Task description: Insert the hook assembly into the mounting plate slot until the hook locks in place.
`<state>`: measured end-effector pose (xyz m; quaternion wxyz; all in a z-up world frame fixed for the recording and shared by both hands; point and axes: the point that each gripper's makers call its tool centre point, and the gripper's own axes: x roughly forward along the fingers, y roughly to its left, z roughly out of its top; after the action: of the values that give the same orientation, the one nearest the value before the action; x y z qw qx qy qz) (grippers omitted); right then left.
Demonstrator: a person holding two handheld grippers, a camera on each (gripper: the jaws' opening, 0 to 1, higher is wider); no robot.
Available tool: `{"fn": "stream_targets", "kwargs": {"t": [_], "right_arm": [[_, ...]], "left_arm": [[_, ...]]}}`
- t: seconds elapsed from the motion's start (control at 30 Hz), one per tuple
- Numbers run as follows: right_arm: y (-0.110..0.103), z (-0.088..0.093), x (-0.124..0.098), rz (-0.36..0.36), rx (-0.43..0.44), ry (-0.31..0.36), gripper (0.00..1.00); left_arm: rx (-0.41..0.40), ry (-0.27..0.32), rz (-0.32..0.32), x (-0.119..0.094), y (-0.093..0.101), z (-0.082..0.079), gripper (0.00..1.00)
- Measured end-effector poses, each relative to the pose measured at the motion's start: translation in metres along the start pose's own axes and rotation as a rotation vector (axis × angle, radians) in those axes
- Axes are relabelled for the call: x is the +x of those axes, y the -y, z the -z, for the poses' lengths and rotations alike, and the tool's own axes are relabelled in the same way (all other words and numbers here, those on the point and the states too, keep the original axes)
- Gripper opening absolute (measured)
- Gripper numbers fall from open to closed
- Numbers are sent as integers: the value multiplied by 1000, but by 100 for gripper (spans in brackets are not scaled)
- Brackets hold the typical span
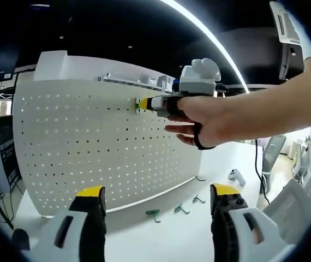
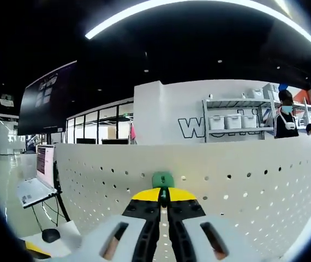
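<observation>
Your right tool (image 2: 163, 197) has its yellow-tipped black jaws pressed together on a small green plastic hook (image 2: 162, 179), which sits right at the face of the white perforated mounting board (image 2: 243, 185), near its top edge. From the left gripper view you see that same right tool (image 1: 143, 103) from the side, your hand (image 1: 199, 117) wrapped around it, its yellow tip touching the board (image 1: 90, 142) high up near the upper rail; the hook itself is too small to make out there.

Your left tool (image 1: 158, 199) stands with its jaws wide apart and nothing between them, held back from the board above the white bench (image 1: 166, 234).

On the bench, just before the foot of the board, lie three loose green hooks (image 1: 153, 215), and further right a white handheld controller (image 1: 236, 176).

Beyond the board in the right gripper view, large dark letters beginning with "W" (image 2: 191, 127) are painted on a white wall; the rest is cut off by a metal shelf with white storage bins (image 2: 232, 121). A person (image 2: 285, 117) stands beside that shelf. At the left an open laptop (image 2: 38, 177) rests on a stand, with a dark computer mouse (image 2: 51, 235) below it.
</observation>
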<state>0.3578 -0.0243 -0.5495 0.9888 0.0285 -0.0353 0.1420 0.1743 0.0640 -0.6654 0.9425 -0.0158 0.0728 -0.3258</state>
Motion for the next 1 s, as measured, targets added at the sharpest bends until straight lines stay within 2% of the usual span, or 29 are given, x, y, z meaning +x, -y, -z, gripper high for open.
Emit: {"fn": "stream_targets", "kwargs": {"t": [0.17,0.33,0.43,0.53,0.7,0.77,0.9,1.0], "right_arm": [[-2,-5,4,15,6,5,1],[-3,-1,5,52,31,-5,1],[-2,-1,7,98,54,-7,1],[-3,0,7,131,4,-9,1],[-1,4,9,197,30,-20,2],[1,4,11,236,59,-5,2],[2,6,10,239,63,3,2],[2,5,8,236,62,-3,2]], "left_arm": [[-1,2,-3,-2,-2,-1,80],[-21,5,-9,-3,-4,1,80],[-28,4,-7,-3,-3,2,80],[-23,3,2,-4,-1,3,80],[-30,3,5,-5,-1,3,79],[-30,4,9,-5,-1,3,79],[-24,15,11,-9,-2,-1,79],[-38,11,4,-11,-4,2,78]]}}
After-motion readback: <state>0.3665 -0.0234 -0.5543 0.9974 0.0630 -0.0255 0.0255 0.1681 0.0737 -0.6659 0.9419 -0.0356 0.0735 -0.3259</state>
